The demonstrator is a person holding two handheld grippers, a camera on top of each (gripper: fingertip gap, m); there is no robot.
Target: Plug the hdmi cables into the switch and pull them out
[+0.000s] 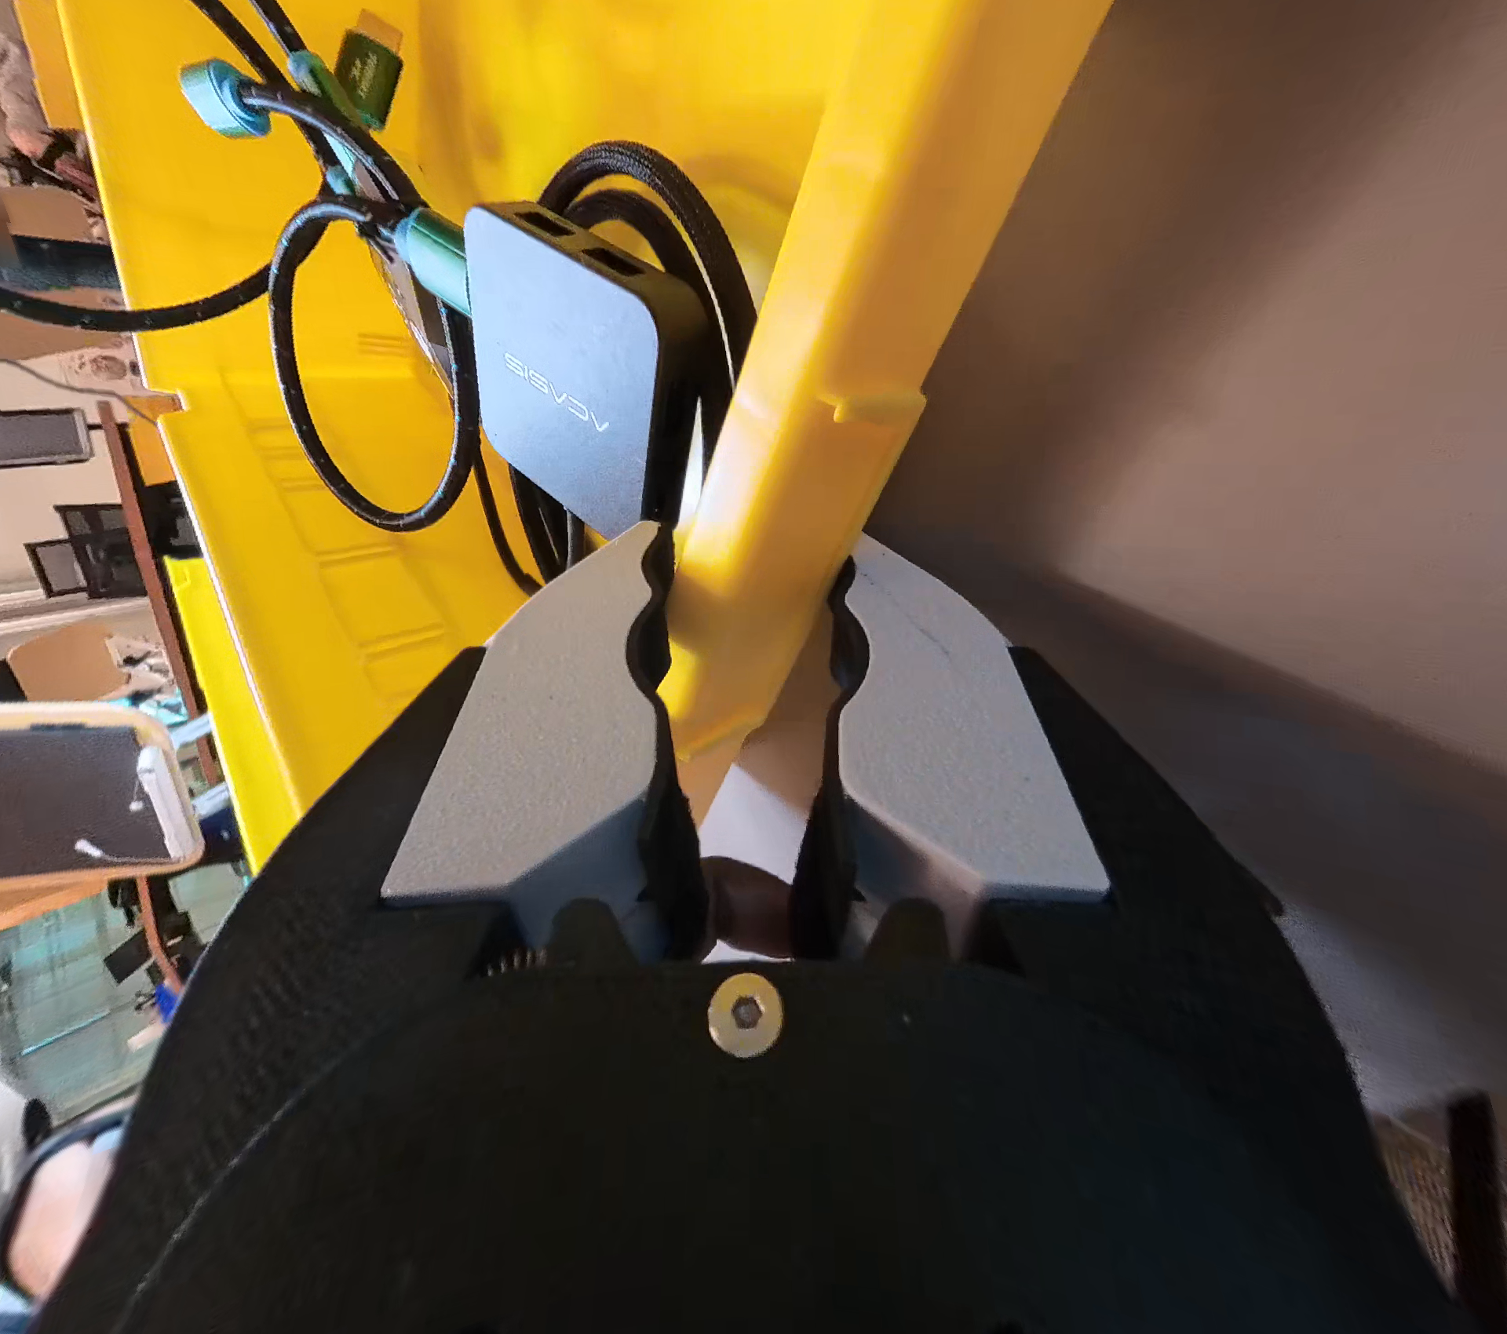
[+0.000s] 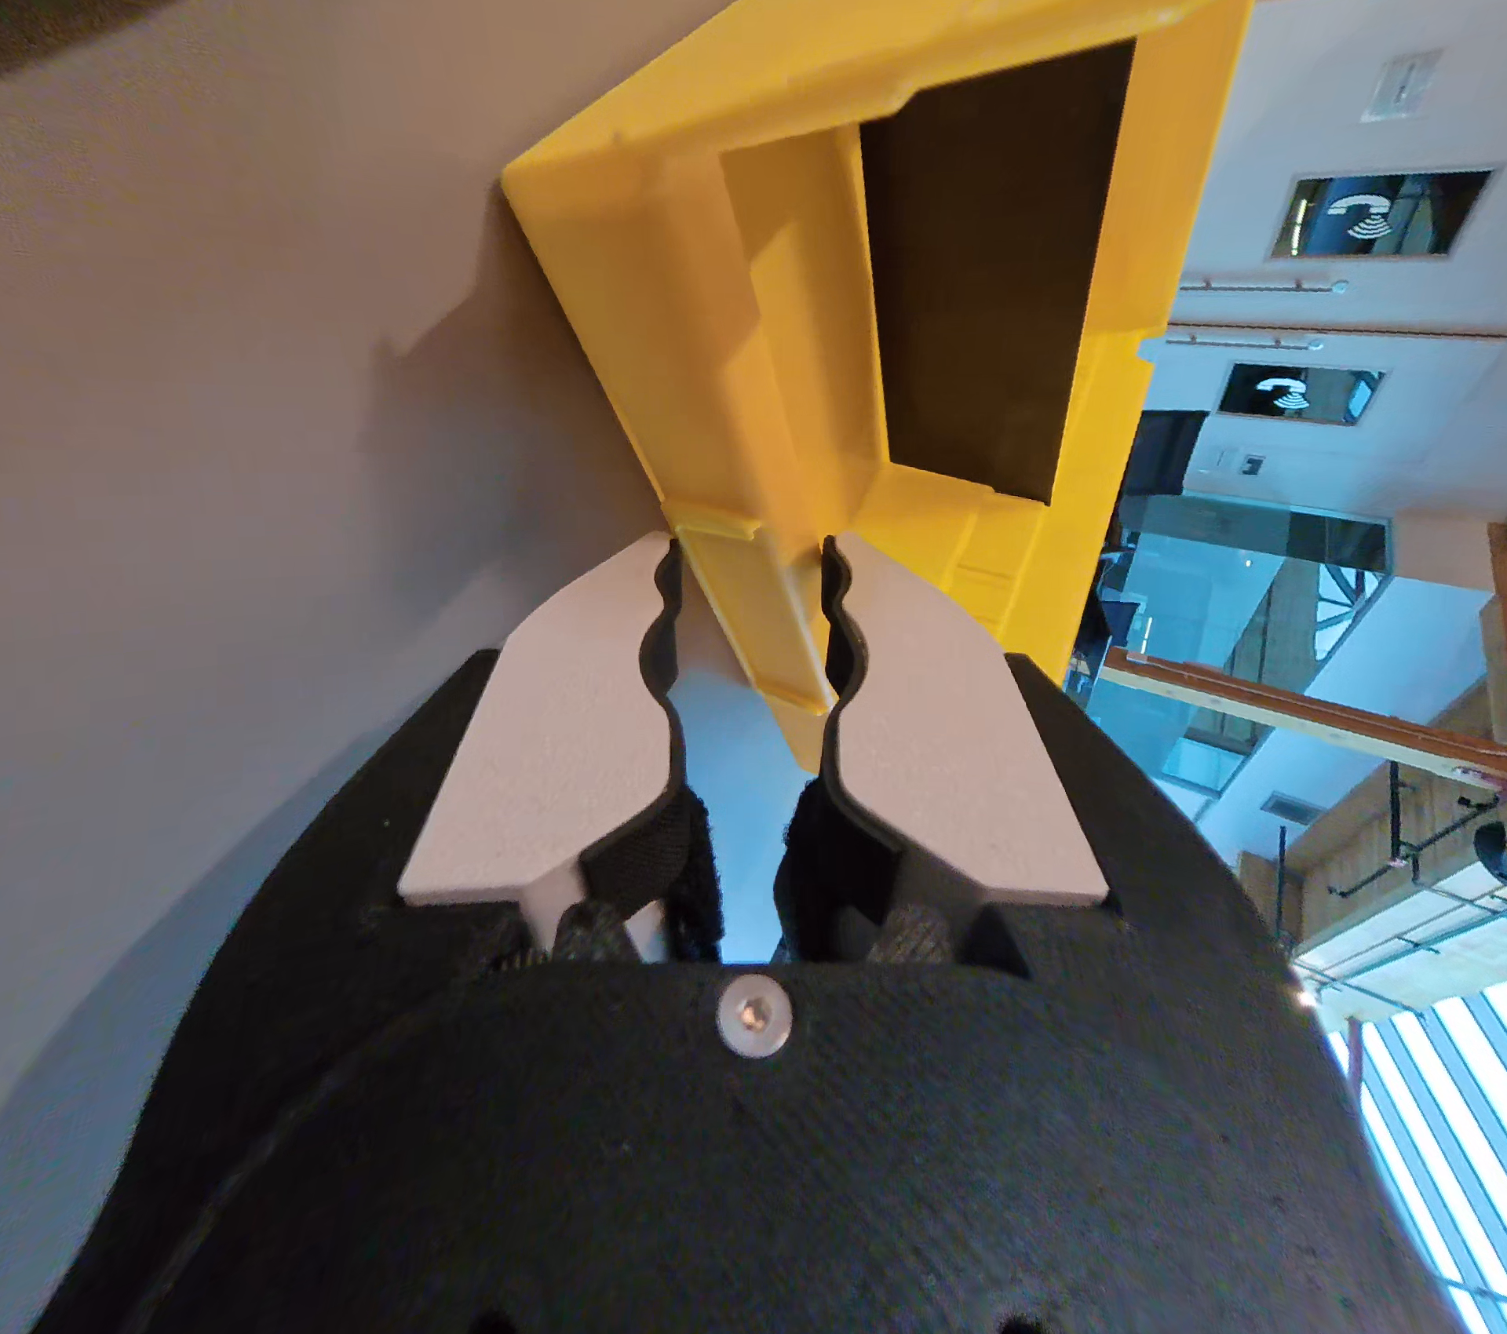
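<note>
both jaws pinch the yellow bin (image 1: 824, 284) rim, switch (image 1: 571, 365) just beyond the left.

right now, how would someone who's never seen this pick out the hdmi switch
Look inside the big yellow plastic bin whose rim the left gripper clamps. Among the black braided cables sits a flat dark grey square box with rounded corners. Only it is solid and slab-shaped, with slot ports along one edge.
</note>
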